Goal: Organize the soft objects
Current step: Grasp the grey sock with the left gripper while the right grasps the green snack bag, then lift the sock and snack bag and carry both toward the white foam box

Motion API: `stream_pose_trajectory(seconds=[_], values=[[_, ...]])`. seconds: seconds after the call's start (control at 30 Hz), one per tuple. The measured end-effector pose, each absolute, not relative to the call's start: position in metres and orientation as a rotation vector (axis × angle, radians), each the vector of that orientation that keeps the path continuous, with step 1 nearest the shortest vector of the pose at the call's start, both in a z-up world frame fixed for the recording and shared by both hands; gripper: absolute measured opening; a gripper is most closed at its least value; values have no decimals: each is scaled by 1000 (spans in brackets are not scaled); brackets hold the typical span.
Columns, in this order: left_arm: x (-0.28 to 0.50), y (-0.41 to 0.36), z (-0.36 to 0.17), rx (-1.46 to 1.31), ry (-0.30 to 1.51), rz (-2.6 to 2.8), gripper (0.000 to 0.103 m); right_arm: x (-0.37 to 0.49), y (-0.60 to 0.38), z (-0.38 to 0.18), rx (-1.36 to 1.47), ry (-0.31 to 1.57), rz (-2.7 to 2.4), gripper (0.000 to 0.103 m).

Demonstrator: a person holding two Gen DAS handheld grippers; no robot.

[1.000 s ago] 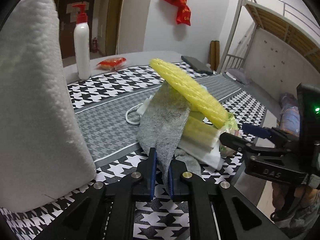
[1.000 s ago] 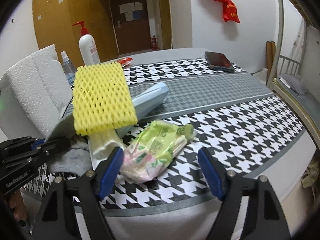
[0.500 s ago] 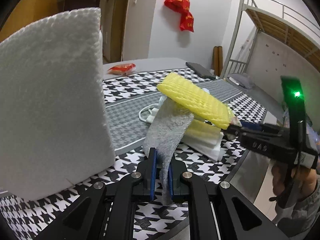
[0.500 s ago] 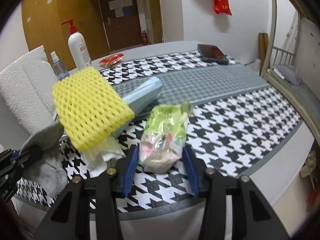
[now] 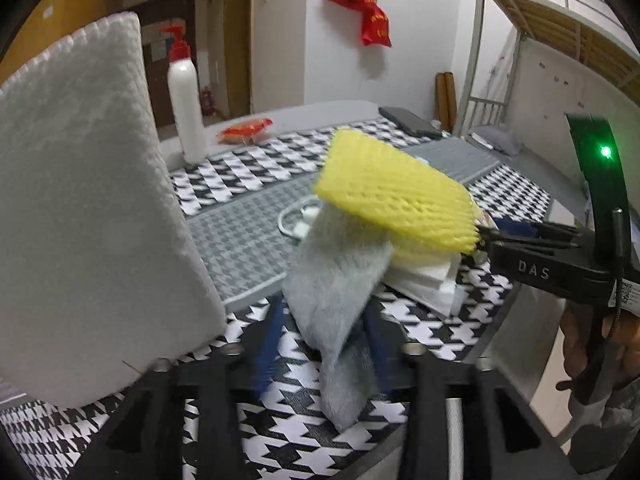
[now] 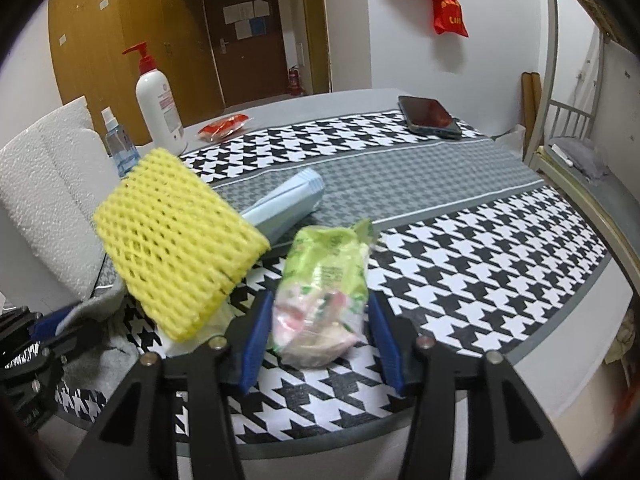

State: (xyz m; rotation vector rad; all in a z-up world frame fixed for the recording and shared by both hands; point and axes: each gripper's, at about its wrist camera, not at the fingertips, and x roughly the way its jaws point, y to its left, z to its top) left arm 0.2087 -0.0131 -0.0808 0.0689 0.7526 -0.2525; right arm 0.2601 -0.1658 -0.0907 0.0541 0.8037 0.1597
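Observation:
A grey cloth (image 5: pixel 336 292) stands between the blue pads of my left gripper (image 5: pixel 324 344). Its jaws are opening, and a gap shows on both sides of the cloth. A yellow foam net (image 5: pixel 392 196) leans on the cloth's top, above a white and yellow folded stack (image 5: pixel 424 276). In the right wrist view the green tissue packet (image 6: pixel 324 280) sits upright between the pads of my right gripper (image 6: pixel 320 344). Those jaws are opening slightly, and both pads still touch the packet's sides. The yellow foam net (image 6: pixel 176 240) is just left of it.
A big white foam sheet (image 5: pixel 80 220) stands close on the left. A pump bottle (image 6: pixel 158 108), a spray bottle (image 6: pixel 120 144), a red snack packet (image 6: pixel 224 126), a phone (image 6: pixel 430 116) and a light blue pack (image 6: pixel 288 200) lie farther back. The table's edge (image 6: pixel 520 356) runs near on the right.
The left jaws were shut on the grey cloth and have now parted from it. The right jaws closed in around the green packet and tipped it upright. The yellow net shifted.

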Motion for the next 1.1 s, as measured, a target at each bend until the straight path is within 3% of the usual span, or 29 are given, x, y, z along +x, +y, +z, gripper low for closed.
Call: stream_pose_trajectory(seconds=[0.07, 0.4, 0.43, 0.53, 0.63, 1.1], values=[[210, -14, -79, 75, 745, -242, 55, 261, -168, -91, 66, 803, 164, 48], [225, -29, -89, 112, 794, -231, 55, 261, -173, -93, 62, 801, 192, 43], [225, -29, -89, 112, 790, -230, 52, 261, -173, -93, 64, 801, 193, 43], [227, -30, -87, 115, 778, -221, 19, 259, -176, -93, 70, 797, 201, 43], [227, -29, -85, 116, 768, -234, 9, 258, -179, -92, 77, 790, 207, 41], [211, -35, -36, 121, 632, -265, 9, 240, -196, -71, 116, 716, 231, 37]])
